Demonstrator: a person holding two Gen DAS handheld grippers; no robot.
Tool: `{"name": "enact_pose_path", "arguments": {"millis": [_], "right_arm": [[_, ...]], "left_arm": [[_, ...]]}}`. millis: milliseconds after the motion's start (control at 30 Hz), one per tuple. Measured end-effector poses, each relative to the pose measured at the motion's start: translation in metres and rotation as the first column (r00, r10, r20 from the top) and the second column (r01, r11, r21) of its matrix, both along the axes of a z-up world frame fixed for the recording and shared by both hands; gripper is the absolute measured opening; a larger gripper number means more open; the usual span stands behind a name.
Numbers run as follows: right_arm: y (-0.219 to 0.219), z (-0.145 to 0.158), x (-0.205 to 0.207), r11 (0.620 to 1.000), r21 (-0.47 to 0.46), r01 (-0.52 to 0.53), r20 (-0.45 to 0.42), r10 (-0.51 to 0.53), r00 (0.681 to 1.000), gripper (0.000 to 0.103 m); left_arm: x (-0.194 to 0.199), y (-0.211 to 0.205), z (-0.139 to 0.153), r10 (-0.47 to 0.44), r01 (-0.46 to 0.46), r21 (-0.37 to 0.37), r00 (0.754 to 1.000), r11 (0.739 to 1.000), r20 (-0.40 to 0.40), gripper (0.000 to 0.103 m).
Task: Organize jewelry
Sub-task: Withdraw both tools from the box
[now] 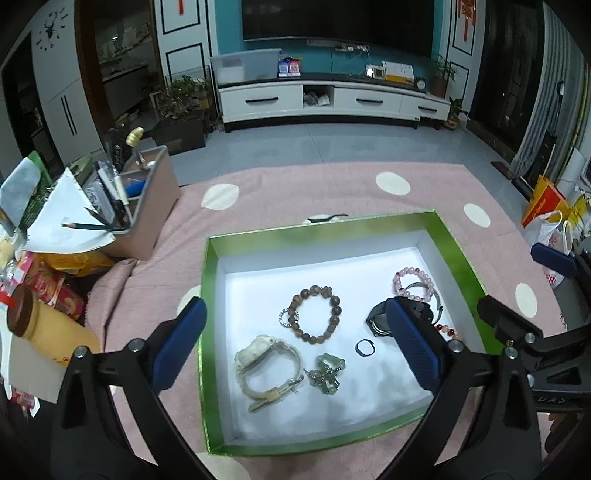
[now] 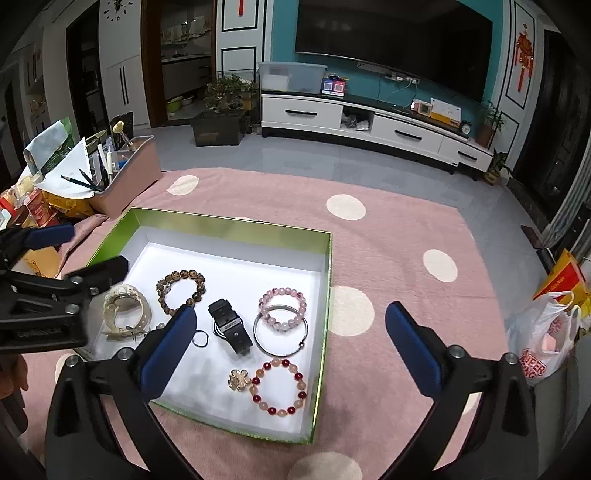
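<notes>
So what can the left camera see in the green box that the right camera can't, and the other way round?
Only the left wrist view shows the green jade charm. Only the right wrist view clearly shows the silver bangle, the gold flower brooch and the whole red and peach bracelet. Both show the green box, the brown bead bracelet, cream watch, black watch and pink bracelet.

At twelve o'clock we face a teal wall (image 2: 280,33) carrying a dark television (image 2: 391,33) above a white cabinet (image 2: 369,122). Grey floor tiles (image 2: 295,155) lie below; potted plants (image 2: 225,92) at eleven, perhaps striped curtains (image 1: 535,147) at two.
</notes>
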State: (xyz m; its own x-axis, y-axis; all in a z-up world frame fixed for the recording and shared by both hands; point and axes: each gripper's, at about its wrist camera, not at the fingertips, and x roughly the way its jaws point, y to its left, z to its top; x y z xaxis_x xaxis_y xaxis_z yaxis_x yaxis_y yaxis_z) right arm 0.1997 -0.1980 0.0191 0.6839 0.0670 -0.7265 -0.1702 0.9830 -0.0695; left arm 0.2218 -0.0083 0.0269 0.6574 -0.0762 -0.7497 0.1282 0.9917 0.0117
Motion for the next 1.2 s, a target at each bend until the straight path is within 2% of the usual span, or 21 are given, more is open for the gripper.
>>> {"name": "enact_pose_path", "arguments": {"millis": [267,667,800,900,1200], "right_arm": [[0.008,0.008,-0.017,0.999,-0.041,0.013,0.009,-0.013,1.000,0.102],[0.011,0.024,-0.033,0.999,-0.027,0.027,-0.003,-0.027,1.000,0.102],[0.013,0.029,-0.036,0.999,-0.027,0.029,-0.003,-0.029,1.000,0.102],[0.014,0.031,-0.037,0.999,-0.025,0.035,-0.010,-0.035,0.999,0.102],[0.017,0.014,-0.030,1.000,-0.017,0.019,-0.070,-0.020,0.997,0.102]], "left_arm": [[-0.020,0.006,0.020,0.031,-0.031,-0.017,0.999,0.999,0.025,0.101],[-0.035,0.010,0.032,0.079,-0.082,-0.037,0.994,0.996,-0.070,0.101],[-0.039,0.007,0.034,0.090,-0.090,0.003,0.994,0.996,-0.067,0.101],[-0.041,0.007,0.035,0.093,-0.093,-0.001,0.993,0.996,-0.073,0.101],[-0.038,0.006,0.021,0.115,-0.113,0.032,0.990,0.993,-0.084,0.101]]}}
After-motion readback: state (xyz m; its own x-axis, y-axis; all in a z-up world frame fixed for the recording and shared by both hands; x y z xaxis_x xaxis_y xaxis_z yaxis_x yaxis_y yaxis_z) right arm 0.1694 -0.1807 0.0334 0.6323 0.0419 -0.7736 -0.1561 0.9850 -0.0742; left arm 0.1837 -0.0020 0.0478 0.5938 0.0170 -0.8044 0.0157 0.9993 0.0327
